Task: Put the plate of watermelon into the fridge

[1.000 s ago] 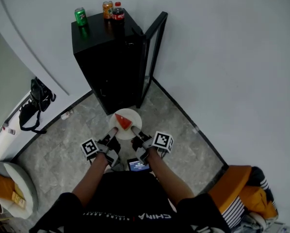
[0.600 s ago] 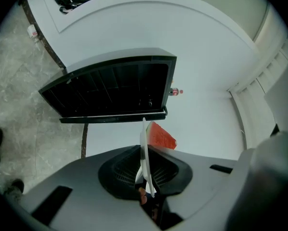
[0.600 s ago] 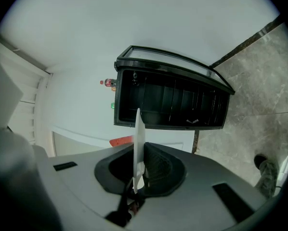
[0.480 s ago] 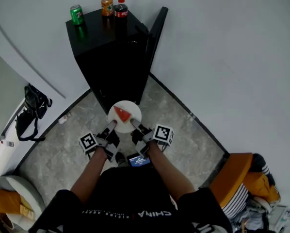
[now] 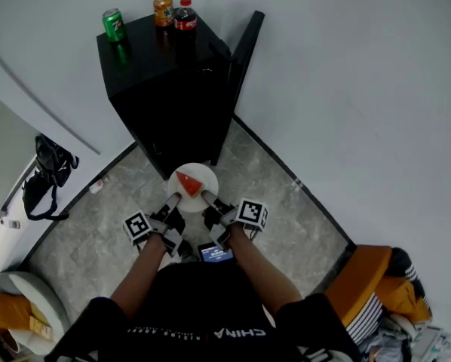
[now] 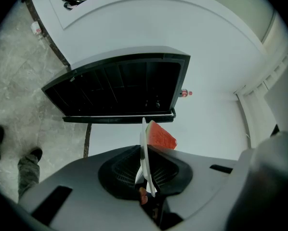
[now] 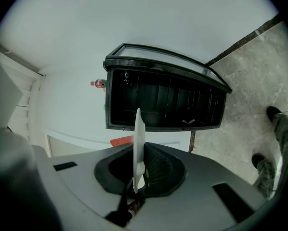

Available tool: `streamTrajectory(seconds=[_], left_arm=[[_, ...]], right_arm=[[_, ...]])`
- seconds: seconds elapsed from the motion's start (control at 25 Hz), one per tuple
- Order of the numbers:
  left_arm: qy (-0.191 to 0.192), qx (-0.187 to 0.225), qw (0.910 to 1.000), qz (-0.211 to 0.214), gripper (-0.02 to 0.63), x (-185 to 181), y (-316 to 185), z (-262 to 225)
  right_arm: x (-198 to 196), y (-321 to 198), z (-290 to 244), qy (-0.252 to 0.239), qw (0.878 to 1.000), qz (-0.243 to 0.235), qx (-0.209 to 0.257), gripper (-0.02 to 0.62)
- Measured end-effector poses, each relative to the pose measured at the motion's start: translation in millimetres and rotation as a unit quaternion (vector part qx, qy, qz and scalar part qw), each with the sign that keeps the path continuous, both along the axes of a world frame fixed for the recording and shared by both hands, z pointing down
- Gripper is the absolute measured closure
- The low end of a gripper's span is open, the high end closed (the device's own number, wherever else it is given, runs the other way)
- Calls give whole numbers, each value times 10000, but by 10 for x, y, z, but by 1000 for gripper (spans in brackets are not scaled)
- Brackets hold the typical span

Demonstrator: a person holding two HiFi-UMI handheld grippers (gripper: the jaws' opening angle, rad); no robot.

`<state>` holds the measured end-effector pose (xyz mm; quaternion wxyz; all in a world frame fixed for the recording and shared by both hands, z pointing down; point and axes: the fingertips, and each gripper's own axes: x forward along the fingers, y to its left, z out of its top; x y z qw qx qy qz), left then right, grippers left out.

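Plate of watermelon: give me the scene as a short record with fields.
plate: held in front of the fridge, not yet inside
watermelon: one slice on the plate
left gripper: shut on the plate's rim
right gripper: shut on the plate's rim
fridge: black, door open
on top of fridge: green can, orange can, dark bottle

Head view looks steeply down from above; both gripper views share the fridge.

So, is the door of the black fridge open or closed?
Open. In the head view the door stands swung out from the fridge, and the right gripper view looks straight into its dark inside.
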<state>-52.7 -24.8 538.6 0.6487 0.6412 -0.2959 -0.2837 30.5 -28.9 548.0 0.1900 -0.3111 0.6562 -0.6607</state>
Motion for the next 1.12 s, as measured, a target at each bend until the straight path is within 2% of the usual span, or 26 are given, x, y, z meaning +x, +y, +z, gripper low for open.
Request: streamTrajectory(seconds=[0.44, 0.56, 0.76, 0.92, 1.12], left_arm=[[-3, 39, 9967, -816, 565, 283, -697, -152], [-86, 118, 9943, -1054, 565, 309, -842, -200], [-151, 379, 9888, -1435, 565, 267, -967, -282], [-91, 401, 9885, -1453, 565, 147, -1016, -267], [9, 202, 9913, -1301, 565, -39, -1053, -233]], right_arm=[[276, -818, -102, -229, 9971, -726, -20, 565], [301, -1011, -150, -238, 9951, -954, 92, 565], [243, -1175, -186, -550, 9918, -1153, 33, 565], [128, -1227, -153, -515, 9917, -1177, 45, 565], [-46, -1245, -160, -485, 9933, -1042, 103, 565]])
